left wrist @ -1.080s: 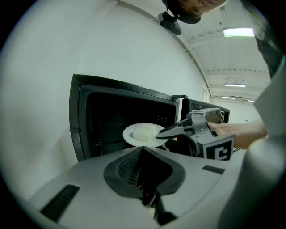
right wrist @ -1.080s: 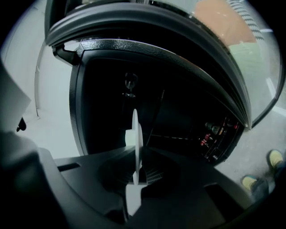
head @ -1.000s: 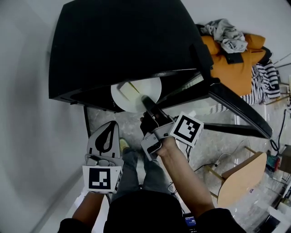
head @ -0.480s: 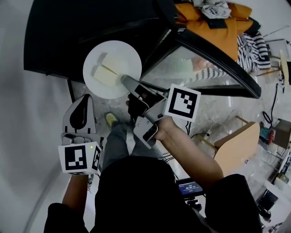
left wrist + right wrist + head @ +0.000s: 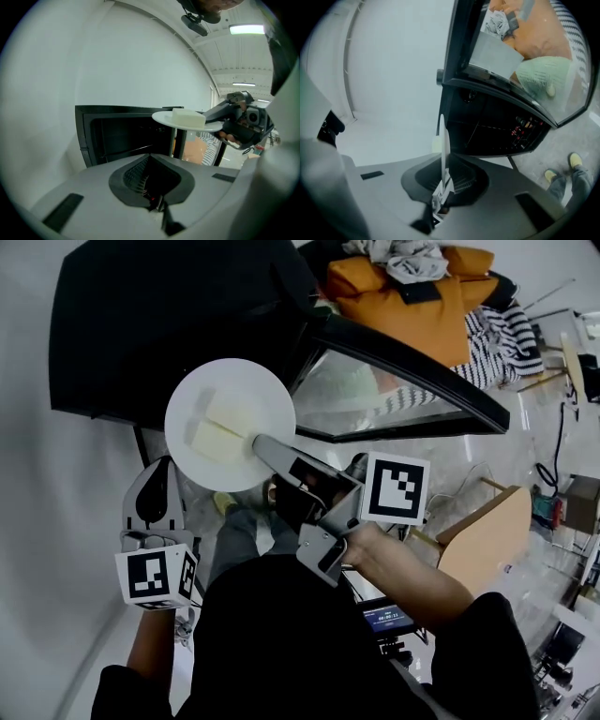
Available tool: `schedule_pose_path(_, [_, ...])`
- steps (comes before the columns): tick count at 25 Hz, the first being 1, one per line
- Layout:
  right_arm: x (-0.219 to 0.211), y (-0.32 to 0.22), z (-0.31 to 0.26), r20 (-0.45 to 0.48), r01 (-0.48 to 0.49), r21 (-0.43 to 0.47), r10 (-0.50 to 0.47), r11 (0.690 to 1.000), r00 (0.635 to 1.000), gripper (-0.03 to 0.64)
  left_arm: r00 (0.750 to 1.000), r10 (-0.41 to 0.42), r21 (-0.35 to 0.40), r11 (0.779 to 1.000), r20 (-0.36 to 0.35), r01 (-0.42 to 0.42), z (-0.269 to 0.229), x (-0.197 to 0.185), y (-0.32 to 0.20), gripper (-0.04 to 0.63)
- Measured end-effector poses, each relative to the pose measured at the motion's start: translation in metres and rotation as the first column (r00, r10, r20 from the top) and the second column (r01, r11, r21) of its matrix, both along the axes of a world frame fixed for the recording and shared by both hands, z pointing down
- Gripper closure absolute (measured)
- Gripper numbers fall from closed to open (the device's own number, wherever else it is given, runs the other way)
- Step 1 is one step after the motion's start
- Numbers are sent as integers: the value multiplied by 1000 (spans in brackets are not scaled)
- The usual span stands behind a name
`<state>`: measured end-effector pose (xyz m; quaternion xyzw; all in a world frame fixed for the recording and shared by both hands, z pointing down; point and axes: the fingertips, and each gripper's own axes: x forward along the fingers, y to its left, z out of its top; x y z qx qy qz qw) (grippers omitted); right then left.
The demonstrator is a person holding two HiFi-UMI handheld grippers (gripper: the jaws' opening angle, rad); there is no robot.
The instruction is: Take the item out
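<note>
A white plate [image 5: 234, 404] with two pale yellow blocks [image 5: 217, 430] on it hangs in the air in front of the open black oven [image 5: 169, 324]. My right gripper [image 5: 265, 443] is shut on the plate's near rim. In the right gripper view the plate [image 5: 445, 140] runs edge-on up from the jaws of the right gripper [image 5: 443, 183]. My left gripper [image 5: 159, 491] is low at the left, shut and holding nothing, below the plate. In the left gripper view, beyond my left gripper [image 5: 152, 187], the plate [image 5: 206, 126] and a block [image 5: 188, 117] float before the oven [image 5: 126, 136].
The oven's glass door [image 5: 394, 390] stands open to the right. Orange bags and clothes [image 5: 422, 296] lie behind it, and a wooden stool [image 5: 478, 549] stands at the right. A white wall [image 5: 56, 502] runs along the left. A small lit screen [image 5: 384, 620] is at my waist.
The plate has come out of the oven and now hangs clear in front of it, still in my right gripper. The left gripper has stayed low and shut.
</note>
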<state>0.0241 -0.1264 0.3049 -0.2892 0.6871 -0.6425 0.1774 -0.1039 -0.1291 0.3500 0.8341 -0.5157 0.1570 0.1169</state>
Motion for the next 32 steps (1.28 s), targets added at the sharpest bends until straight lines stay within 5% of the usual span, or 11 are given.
schedule_pose_path(9, [28, 26, -60, 18, -11, 55, 10, 998, 1000, 590, 1000, 13, 58, 998, -11, -12, -45, 19, 1, 591])
schedule_pose_path(32, [30, 29, -77, -22, -25, 131, 28, 991, 999, 589, 998, 25, 107, 994, -54, -19, -58, 12, 4, 591])
